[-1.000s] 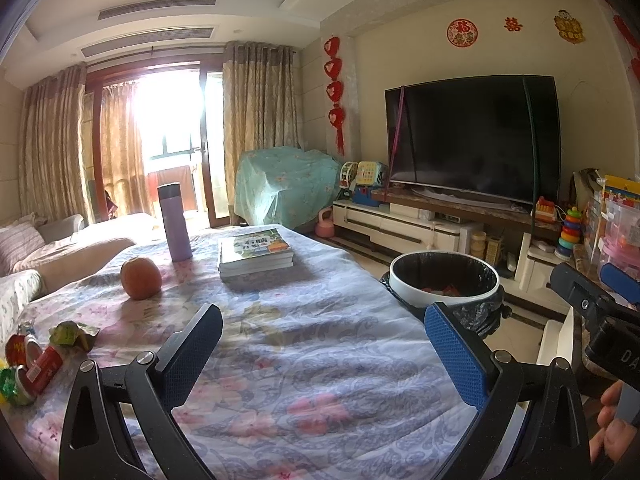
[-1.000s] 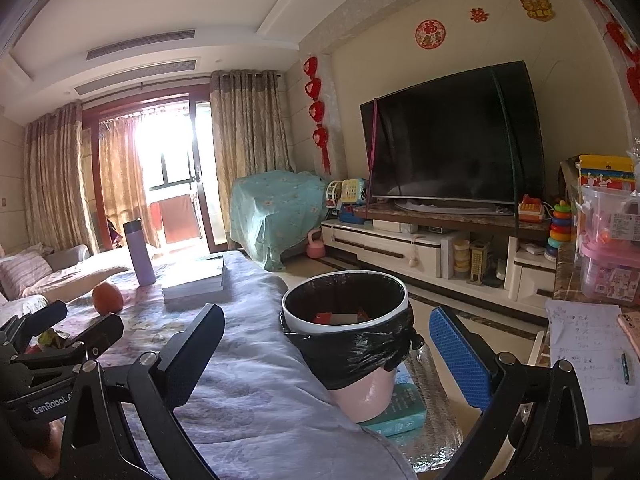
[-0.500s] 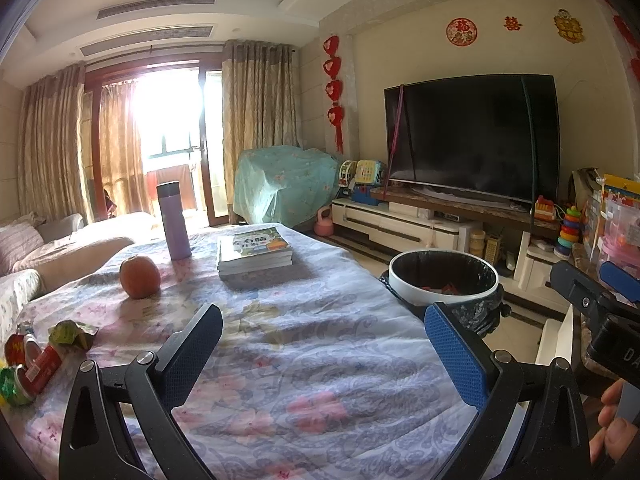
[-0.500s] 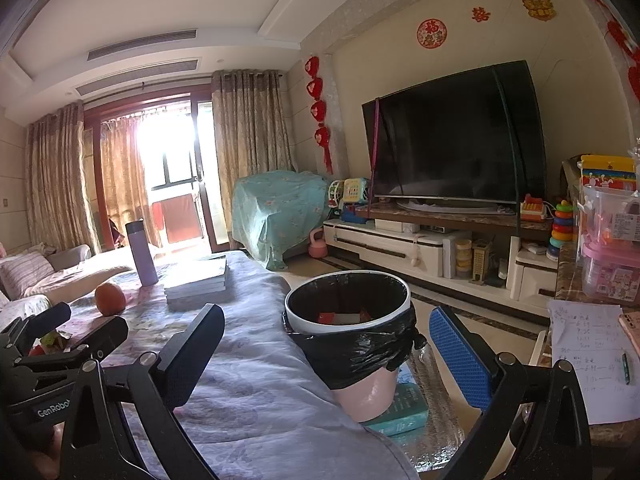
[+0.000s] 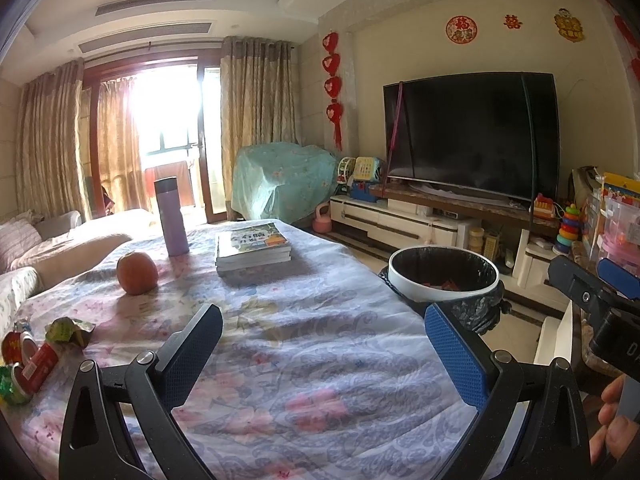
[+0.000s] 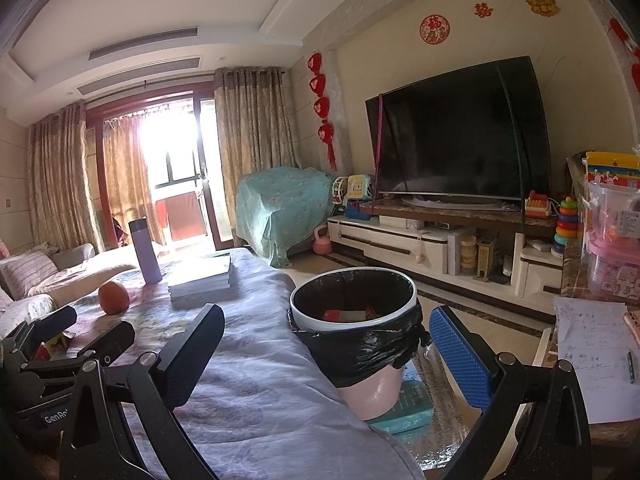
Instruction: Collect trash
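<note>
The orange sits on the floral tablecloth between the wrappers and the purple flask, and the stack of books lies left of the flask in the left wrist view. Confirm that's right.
One detail is wrong. In the left wrist view the stack of books lies right of the purple flask, not left. The rest stands: the orange sits on the floral tablecloth between the wrappers and the flask.

Wide bare cloth on the table (image 5: 312,344) in the middle, wrappers (image 5: 36,354) near left, orange (image 5: 137,267), bottle (image 5: 172,216) and books (image 5: 253,246) far, bin (image 5: 444,280) open-topped at right edge.
</note>
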The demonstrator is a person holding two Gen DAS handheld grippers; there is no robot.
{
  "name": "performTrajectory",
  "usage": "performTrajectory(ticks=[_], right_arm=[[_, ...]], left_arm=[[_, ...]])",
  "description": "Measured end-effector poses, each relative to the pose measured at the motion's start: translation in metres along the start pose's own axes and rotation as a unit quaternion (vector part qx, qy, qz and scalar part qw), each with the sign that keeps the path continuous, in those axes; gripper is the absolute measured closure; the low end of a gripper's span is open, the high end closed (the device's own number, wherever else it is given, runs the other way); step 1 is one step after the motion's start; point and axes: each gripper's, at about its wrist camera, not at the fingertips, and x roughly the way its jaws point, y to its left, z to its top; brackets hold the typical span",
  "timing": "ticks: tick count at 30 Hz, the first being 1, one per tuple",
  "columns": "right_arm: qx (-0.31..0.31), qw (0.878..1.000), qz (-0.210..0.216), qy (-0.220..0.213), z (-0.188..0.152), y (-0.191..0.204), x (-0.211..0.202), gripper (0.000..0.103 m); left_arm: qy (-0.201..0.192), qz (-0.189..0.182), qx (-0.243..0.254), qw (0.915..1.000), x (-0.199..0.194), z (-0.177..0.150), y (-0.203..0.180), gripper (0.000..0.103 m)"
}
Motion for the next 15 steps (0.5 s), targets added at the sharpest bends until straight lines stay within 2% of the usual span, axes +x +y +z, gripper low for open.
performTrajectory(ticks=[15], right_arm=[[0.007,1.000,0.007,0.008,-0.002,0.003,0.010,0.000]], left_arm=[[0.011,-0.006,-0.011,0.9999,0.007,0.000,0.012,0.001]])
